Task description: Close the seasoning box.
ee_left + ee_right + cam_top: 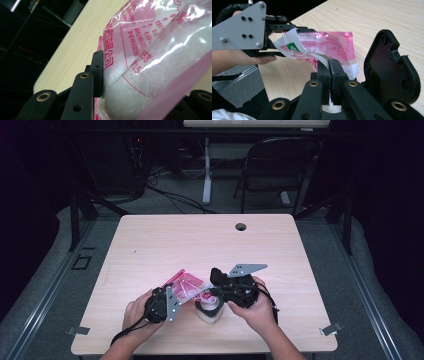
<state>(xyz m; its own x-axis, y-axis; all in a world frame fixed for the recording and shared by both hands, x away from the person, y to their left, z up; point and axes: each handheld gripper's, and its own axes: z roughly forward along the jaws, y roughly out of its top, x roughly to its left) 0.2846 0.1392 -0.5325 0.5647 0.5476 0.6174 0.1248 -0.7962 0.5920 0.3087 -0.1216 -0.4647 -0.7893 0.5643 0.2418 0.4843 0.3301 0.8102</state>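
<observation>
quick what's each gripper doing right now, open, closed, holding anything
Left gripper: closed on the pink plastic bag, pads pressing its filled part.
Right gripper: jaws shut, pinching the bag's edge.

Pink printed plastic bag [187,285] of white powder, held above the table.

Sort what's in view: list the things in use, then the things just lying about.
In use: pink bag with the white roll inside it, left gripper gripping that bag, right gripper pinching the white printed edge, tape roll under the right gripper.

Lying about: chair behind the table, floor cables.
</observation>
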